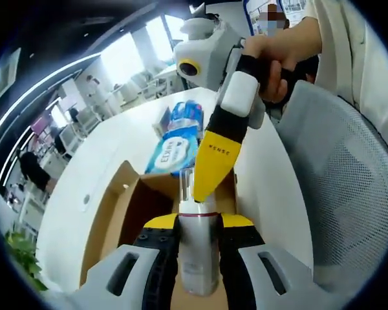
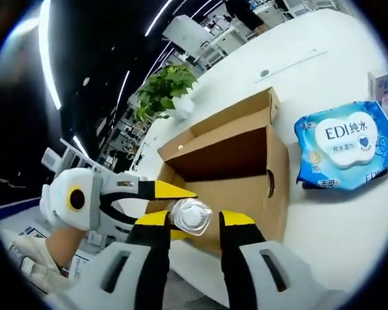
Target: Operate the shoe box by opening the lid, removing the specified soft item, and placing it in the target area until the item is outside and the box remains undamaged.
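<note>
In the left gripper view, the left gripper (image 1: 197,227) has its two jaws closed narrowly against the sides of a clear plastic bottle (image 1: 198,258), which stands between them with its long axis running straight out along the jaws, cap end away from the camera. Just beyond it, the right gripper (image 1: 207,187) comes down from the upper right, a hand (image 1: 278,61) on its handle, and its yellow tip rests at the bottle's neck. In the right gripper view the same bottle (image 2: 191,215) is seen end-on, sitting in the gap between that gripper's own fairly wide jaws, apparently not pinched; the left gripper (image 2: 174,190) reaches in from the left.

Below and behind the bottle lies the open cardboard box (image 1: 126,200), its flaps up and its brown inside showing. Judging from this, the bottle is above the box rather than resting in it, and the left gripper carries the load.

Farther on the white table (image 2: 336,239) lie blue wet-wipe packs (image 2: 346,152), beside the box, well apart from both grippers
</note>
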The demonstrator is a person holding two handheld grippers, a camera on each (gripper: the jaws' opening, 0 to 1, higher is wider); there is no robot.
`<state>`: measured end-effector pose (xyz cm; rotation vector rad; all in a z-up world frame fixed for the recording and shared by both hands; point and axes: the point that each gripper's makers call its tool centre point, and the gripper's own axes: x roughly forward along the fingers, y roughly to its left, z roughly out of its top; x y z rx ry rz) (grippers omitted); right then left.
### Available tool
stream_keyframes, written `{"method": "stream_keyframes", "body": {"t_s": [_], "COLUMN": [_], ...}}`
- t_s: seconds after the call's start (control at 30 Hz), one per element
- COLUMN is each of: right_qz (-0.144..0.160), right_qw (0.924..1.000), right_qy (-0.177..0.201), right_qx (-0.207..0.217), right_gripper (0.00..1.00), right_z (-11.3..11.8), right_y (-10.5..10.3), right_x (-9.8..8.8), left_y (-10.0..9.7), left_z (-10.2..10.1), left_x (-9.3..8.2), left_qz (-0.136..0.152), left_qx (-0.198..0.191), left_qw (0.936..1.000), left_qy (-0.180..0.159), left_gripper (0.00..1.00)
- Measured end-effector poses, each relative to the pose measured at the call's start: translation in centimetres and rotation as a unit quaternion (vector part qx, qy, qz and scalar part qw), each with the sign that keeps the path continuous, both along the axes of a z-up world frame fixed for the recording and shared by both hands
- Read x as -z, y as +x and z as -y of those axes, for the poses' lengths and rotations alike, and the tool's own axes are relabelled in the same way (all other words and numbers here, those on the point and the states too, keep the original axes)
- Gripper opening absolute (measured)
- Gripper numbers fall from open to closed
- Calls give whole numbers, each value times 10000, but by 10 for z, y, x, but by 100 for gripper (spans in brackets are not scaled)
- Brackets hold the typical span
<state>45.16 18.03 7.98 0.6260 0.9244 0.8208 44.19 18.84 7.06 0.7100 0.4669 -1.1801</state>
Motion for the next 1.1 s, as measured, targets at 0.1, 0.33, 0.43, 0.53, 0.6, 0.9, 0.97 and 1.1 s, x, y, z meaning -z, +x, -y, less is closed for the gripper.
{"method": "stream_keyframes", "body": {"t_s": [0.1, 0.33, 0.43, 0.53, 0.6, 0.9, 0.97, 1.1], "right_qz": [-158, -539, -636, -653, -642, 151, 210, 64], "right_qw": [9998, 9982, 9974, 9972, 9973, 9983, 9980, 9978], "right_qy": [88, 210, 296, 330, 334, 130, 120, 112], "right_qx": [63, 134, 146, 132, 99, -552, -588, -657], "right_gripper": [23, 20, 19, 18, 18, 17, 17, 18], "right_z": [0, 0, -1, -1, -1, -5, -5, -3], "right_y": [0, -3, -5, -5, -6, -14, -15, -17], "right_x": [0, 3, 1, 0, 0, -7, -8, -6], "left_y": [-2, -3, -3, -2, -2, -6, -7, -11], "left_z": [3, 4, 3, 4, 4, 3, 3, 5], "left_x": [1, 3, 3, 3, 3, 6, 5, 6], "left_qz": [20, 115, 153, 197, 176, -213, -228, -269], "left_qx": [84, 222, 246, 277, 286, 348, 372, 431], "left_qw": [10000, 9996, 9995, 9994, 9994, 9992, 9990, 9987], "left_qy": [2, 94, 95, 81, 73, -33, -41, 5], "left_gripper": [21, 21, 21, 22, 22, 21, 20, 20]}}
